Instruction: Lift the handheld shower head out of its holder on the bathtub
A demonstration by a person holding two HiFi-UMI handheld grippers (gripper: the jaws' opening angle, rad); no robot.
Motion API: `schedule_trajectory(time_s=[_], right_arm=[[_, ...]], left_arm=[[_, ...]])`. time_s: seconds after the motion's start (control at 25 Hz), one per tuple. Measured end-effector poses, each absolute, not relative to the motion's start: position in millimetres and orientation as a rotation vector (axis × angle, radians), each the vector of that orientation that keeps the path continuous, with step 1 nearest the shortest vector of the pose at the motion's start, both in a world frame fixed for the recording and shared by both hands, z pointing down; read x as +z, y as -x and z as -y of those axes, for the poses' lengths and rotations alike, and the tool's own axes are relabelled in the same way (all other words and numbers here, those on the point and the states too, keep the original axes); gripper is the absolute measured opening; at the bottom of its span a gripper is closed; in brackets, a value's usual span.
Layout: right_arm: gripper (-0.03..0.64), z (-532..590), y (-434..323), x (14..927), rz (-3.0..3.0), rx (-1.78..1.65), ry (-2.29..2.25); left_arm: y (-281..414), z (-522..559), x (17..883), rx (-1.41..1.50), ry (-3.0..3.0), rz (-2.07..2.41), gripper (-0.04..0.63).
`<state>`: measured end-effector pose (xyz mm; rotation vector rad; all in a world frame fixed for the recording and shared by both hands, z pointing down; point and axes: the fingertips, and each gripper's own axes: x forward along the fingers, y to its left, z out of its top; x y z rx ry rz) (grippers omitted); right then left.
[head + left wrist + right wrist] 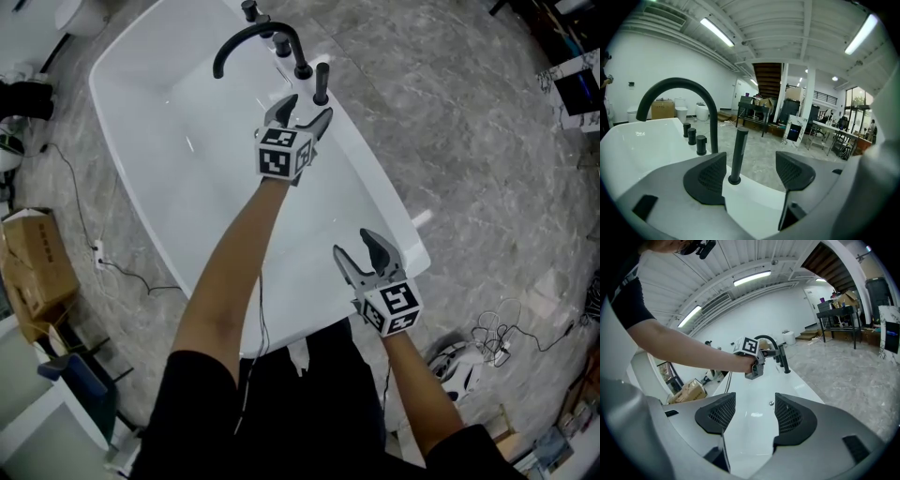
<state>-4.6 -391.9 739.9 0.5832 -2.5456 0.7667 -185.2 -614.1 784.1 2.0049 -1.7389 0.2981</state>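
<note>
The black handheld shower head (321,83) stands upright in its holder on the white bathtub's rim (375,187), just right of the arched black spout (246,39). My left gripper (307,107) is open right in front of it. In the left gripper view the shower head (738,154) stands a little beyond the gap of my left gripper (752,171), nearer the left jaw, untouched. My right gripper (354,244) hangs open and empty over the tub's near right rim. From the right gripper (750,413) I see the left gripper (751,357) and the shower head (783,358) farther along the tub.
Three black knobs (693,138) stand beside the spout's foot. A cardboard box (37,267) and a power strip with cable (98,251) lie on the floor left of the tub. Tangled cables (497,337) lie at the right. Tables (834,133) stand far off.
</note>
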Motion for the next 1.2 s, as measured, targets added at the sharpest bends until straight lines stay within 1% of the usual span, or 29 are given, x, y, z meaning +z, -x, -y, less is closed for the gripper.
schedule_trajectory(time_s=[0.28,0.52,0.6,0.8,0.92,1.2], right_arm=[[0.232,372.8,13.2,752.8,2.532,0.781,-0.498],[0.233,374.1,17.4,749.8,2.555,0.759,-0.459],[0.233,374.6,14.6,749.7,2.556,0.768,-0.463],[0.233,379.0,1.1,759.5,2.542,0.791,-0.487],[0.233,382.4,-9.7,767.3,2.528,0.801,-0.504],[0.233,393.1,-23.0,775.8,2.523,0.790,-0.537]], left_arm=[[193.2,638.2,791.9,0.231,-1.956,1.757,0.305],[191.4,657.7,797.9,0.256,-1.971,1.743,0.305],[188.0,663.5,801.5,0.286,-1.974,1.735,0.305],[177.6,674.6,819.4,0.486,-2.024,1.691,0.304],[184.5,678.8,825.3,0.453,-1.976,1.711,0.304],[191.3,691.0,844.0,0.504,-1.974,1.688,0.304]])
